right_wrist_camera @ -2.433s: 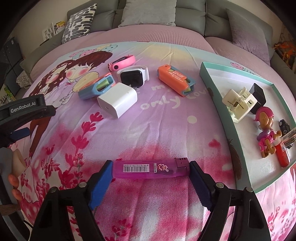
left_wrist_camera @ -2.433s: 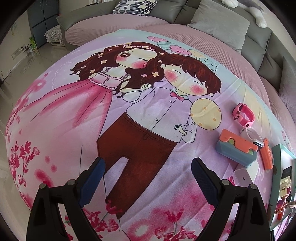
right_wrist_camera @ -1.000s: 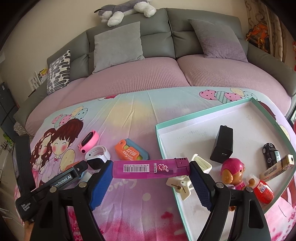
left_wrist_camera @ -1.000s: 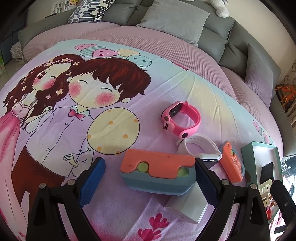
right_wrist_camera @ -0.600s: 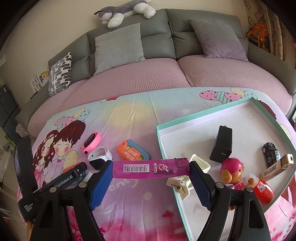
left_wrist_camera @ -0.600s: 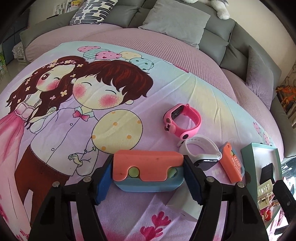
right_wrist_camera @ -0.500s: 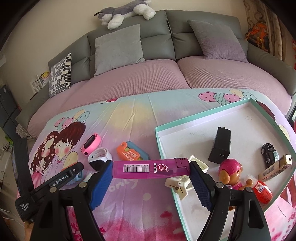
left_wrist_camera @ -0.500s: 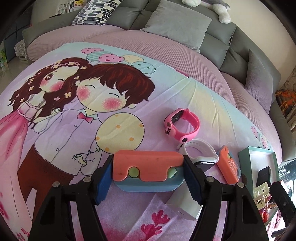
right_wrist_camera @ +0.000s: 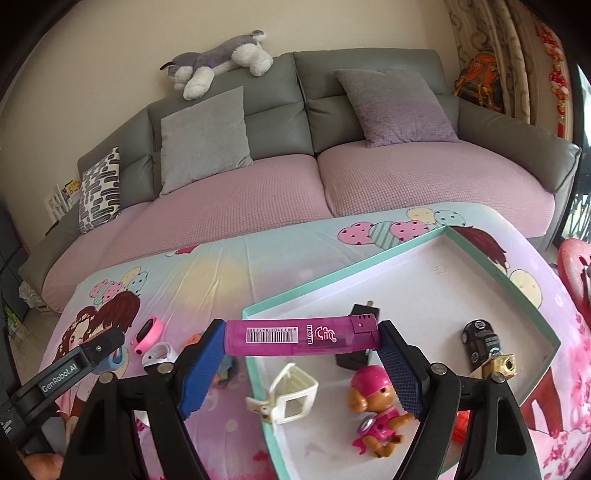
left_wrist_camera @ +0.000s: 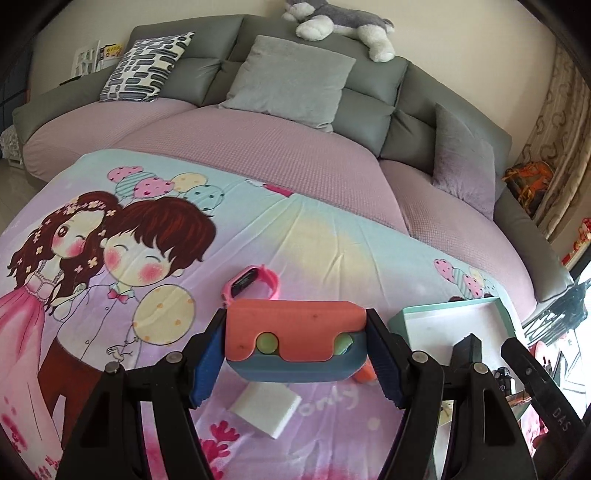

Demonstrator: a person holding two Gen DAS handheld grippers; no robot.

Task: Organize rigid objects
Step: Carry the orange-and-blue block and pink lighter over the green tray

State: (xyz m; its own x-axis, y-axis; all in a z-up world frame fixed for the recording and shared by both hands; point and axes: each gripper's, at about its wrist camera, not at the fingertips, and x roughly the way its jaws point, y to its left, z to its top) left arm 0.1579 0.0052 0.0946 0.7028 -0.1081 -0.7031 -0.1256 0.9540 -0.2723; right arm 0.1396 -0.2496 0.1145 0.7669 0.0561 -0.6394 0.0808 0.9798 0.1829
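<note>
Left wrist view: the left gripper (left_wrist_camera: pixel 295 354) clamps an orange-and-blue case (left_wrist_camera: pixel 295 343) endwise between its blue pads (left_wrist_camera: pixel 207 365), carried clear of the printed blanket (left_wrist_camera: pixel 332 251). Behind the case, a pink watch (left_wrist_camera: pixel 251 282) lies on the blanket; below it, a white block (left_wrist_camera: pixel 264 408) lies flat. At right stands the teal-rimmed tray (left_wrist_camera: pixel 452 304), with a black charger (left_wrist_camera: pixel 467 349) inside, partly hidden by the gripper's frame. A grey sofa (left_wrist_camera: pixel 369 85) with a plush dog (left_wrist_camera: pixel 343 24) on its back fills the background.

Right wrist view: the right gripper (right_wrist_camera: pixel 301 350) grips a magenta lighter (right_wrist_camera: pixel 301 338) by its two ends, crosswise, pads (right_wrist_camera: pixel 199 369) pressed on each end. The lighter hangs above the tray's (right_wrist_camera: pixel 332 280) near-left corner. In the tray lie a cream clip (right_wrist_camera: pixel 291 391), a black adapter (right_wrist_camera: pixel 364 312) partly hidden behind the lighter, a pink dog figure (right_wrist_camera: pixel 376 406), a small black toy car (right_wrist_camera: pixel 480 341), a brass-coloured piece (right_wrist_camera: pixel 500 363) and a red item (right_wrist_camera: pixel 461 428) mostly concealed by the gripper frame. Left of the tray, on the blanket (right_wrist_camera: pixel 221 273), lie the pink watch (right_wrist_camera: pixel 147 334) and a white watch (right_wrist_camera: pixel 160 354). The left gripper's body enters at lower left, marked "GenRobot.AI".
</note>
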